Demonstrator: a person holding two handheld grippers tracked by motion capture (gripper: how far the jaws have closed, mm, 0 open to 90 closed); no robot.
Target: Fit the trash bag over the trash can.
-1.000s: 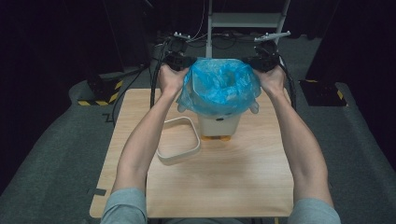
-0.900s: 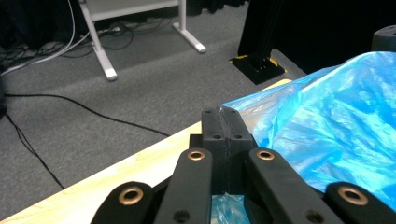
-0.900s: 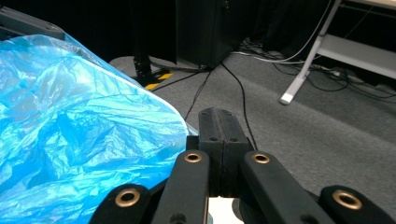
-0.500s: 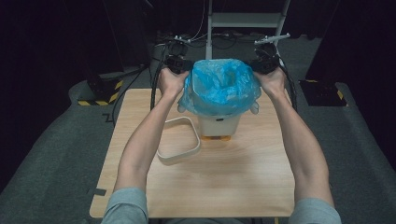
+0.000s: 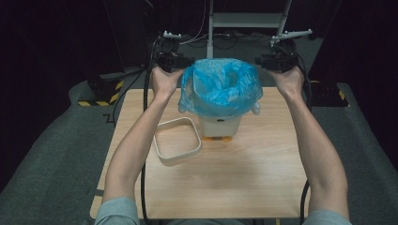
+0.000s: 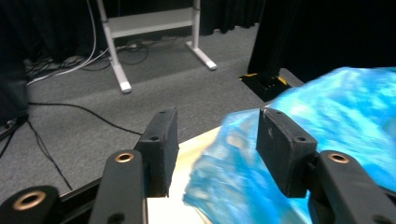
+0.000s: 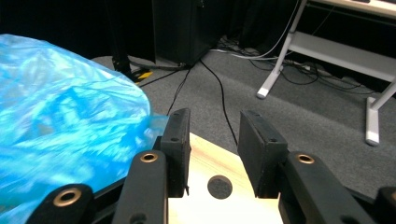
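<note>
A white bin (image 5: 219, 124) stands at the middle of the wooden table (image 5: 234, 183), lined with a blue plastic bag (image 5: 220, 86) whose rim folds out over its top. My left gripper (image 5: 180, 60) hovers just left of the bag's rim. Its jaws have just been opening, and in the left gripper view (image 6: 217, 133) a loose fold of the bag (image 6: 327, 121) reaches into the gap without being pinched. My right gripper (image 5: 263, 61) is at the bag's right side. Its jaws (image 7: 215, 128) have also just been opening, with bare table (image 7: 210, 205) between them and the bag (image 7: 65, 121) beside the left jaw.
A pale rectangular ring frame (image 5: 176, 139) lies flat on the table left of the bin. Beyond the far edge, a white metal stand (image 5: 248, 18) and loose cables (image 6: 70, 109) sit on grey floor. Black-and-yellow striped blocks (image 5: 101, 96) flank the table.
Both grippers have drawn outward from the bag's rim, risen a little, and opened, letting the bag go. The bag's mouth now gapes wider.
</note>
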